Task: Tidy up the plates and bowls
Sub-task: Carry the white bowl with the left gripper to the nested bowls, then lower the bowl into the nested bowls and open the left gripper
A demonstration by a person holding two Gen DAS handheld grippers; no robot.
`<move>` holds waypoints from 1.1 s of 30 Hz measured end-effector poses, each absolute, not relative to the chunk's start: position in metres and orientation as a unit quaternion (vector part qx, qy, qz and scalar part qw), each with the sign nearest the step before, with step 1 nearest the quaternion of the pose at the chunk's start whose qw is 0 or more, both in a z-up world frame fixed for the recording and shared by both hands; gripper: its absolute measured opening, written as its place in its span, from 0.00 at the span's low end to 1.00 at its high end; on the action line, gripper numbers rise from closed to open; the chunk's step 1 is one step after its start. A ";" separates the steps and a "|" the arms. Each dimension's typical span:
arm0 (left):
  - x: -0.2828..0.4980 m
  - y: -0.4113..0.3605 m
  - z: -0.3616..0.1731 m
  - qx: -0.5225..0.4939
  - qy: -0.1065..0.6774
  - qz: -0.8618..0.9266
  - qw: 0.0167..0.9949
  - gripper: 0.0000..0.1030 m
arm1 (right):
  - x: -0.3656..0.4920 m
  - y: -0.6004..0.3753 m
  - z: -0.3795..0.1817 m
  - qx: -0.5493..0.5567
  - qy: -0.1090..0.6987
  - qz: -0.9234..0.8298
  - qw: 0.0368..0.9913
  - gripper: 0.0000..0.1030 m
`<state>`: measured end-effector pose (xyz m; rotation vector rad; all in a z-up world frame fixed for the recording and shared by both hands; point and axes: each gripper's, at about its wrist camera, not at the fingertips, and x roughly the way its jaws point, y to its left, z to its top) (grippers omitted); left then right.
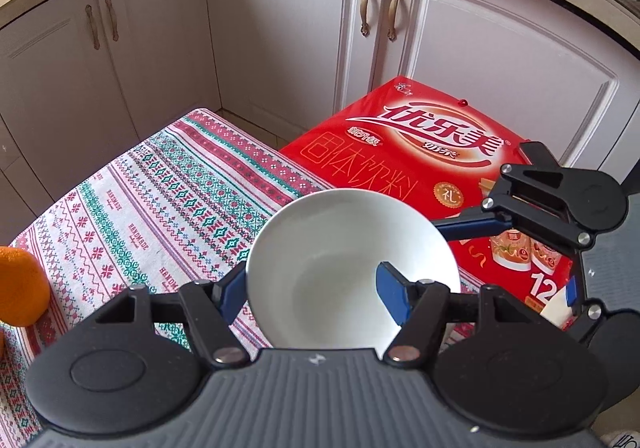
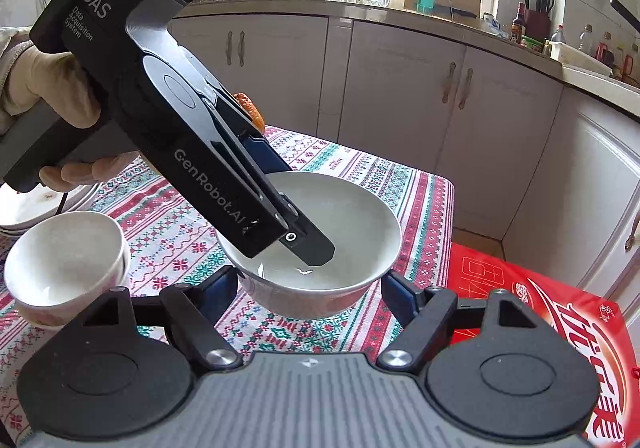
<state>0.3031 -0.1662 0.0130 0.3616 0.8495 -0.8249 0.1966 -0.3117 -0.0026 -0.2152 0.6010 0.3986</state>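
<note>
The white bowl (image 1: pixel 352 268) hangs above the cloth-covered worktop (image 1: pixel 168 183), the left gripper (image 1: pixel 316 296) pinching its wall, one jaw inside and one outside. The right gripper (image 2: pixel 310 290) brackets the bowl, jaws spread; contact unclear. Best to carry it level toward the stacked bowls (image 2: pixel 64 264).

Orange (image 1: pixel 20 288) on patterned tablecloth (image 1: pixel 160 183), red box (image 1: pixel 404 151) beside it.
</note>
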 end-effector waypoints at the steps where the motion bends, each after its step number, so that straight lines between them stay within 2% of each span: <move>1: 0.299 -0.164 0.015 0.169 0.396 -0.386 0.816 0.64 | 0.192 -0.310 0.000 -0.106 0.293 0.195 0.930 0.80; 19: 0.225 -0.103 0.041 0.144 0.378 -0.360 0.841 0.65 | 0.130 -0.262 0.031 -0.127 0.276 0.231 0.924 0.80; 33: 0.197 -0.046 0.039 0.121 0.382 -0.318 0.859 0.65 | 0.117 -0.212 0.030 -0.131 0.274 0.277 0.911 0.80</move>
